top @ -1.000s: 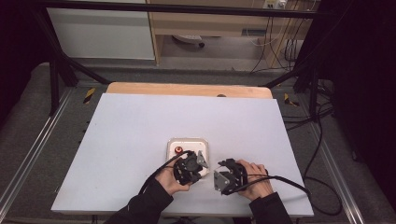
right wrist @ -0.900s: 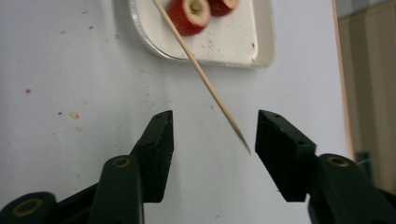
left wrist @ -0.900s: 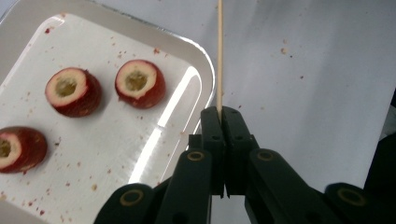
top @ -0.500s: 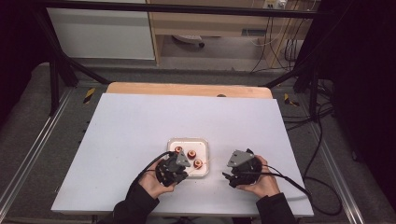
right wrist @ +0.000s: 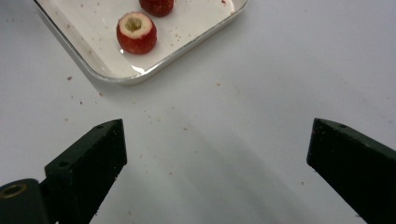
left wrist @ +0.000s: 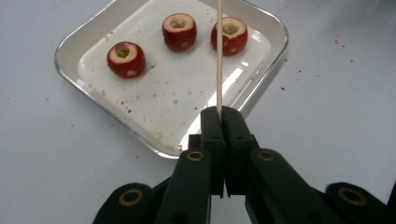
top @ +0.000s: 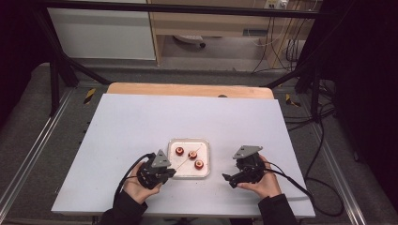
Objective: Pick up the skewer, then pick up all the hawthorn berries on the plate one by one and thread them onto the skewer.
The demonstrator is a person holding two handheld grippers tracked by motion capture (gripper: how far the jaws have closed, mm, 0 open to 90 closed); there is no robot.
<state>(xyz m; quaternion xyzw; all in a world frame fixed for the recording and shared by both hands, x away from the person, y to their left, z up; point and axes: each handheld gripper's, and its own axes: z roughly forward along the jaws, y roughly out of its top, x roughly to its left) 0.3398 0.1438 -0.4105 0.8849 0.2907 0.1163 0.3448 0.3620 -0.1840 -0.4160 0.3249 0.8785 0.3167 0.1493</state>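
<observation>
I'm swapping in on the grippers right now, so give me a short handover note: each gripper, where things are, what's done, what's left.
Left gripper: shut on the thin wooden skewer, which reaches out over the tray.
Right gripper: jaws have just been opening, now wide with nothing between them, over the bare white table beside the tray.
Things: three red cored fruit pieces stand hollow side up, apart from each other, in the white square tray.
Done: skewer picked up; no fruit on it.
Left, as I read it: thread the three pieces onto the skewer, probably with the right gripper holding each one.
</observation>
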